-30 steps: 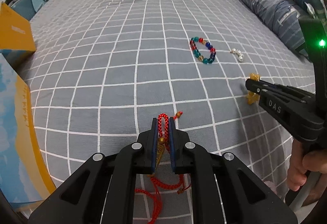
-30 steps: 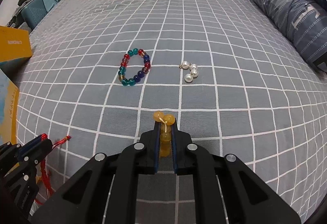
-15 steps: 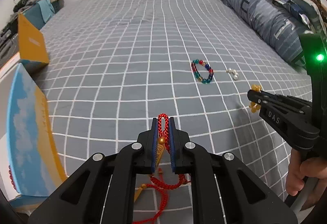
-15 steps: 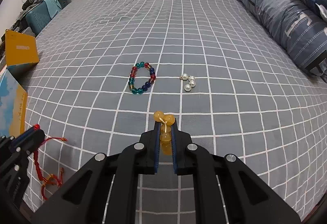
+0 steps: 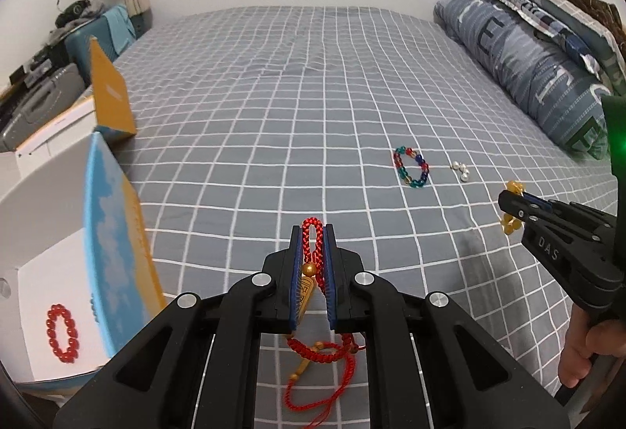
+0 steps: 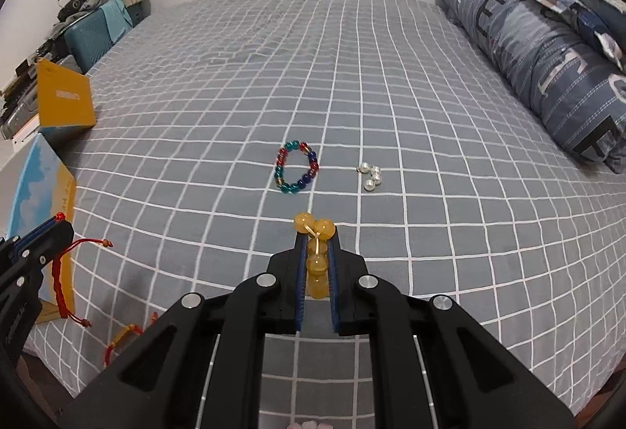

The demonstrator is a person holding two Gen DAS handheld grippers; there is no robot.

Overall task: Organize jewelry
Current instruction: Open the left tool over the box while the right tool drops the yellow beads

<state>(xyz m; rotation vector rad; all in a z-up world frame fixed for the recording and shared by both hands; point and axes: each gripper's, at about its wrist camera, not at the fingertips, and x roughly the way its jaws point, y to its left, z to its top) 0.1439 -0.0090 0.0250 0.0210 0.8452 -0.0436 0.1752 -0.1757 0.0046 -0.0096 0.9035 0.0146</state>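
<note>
jewelry is held above the checked bed (image 5: 313, 116); a red cord bracelet (image 5: 313, 237) is pinched in the left gripper (image 5: 313, 233); yellow beads (image 6: 315, 229) are pinched in the right gripper (image 6: 315, 237); a colored bead bracelet (image 6: 297, 166) and pearls (image 6: 371, 174) are left on the bed.

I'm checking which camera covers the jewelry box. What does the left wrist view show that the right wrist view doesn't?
Only the left wrist view shows the white box interior with a red bead bracelet lying in it, and the person's hand.

Only the right wrist view shows the yellow bead bracelet close up, clamped in the right tool.

Both show the multicolored bracelet, the pearls and the red cord bracelet.
</note>
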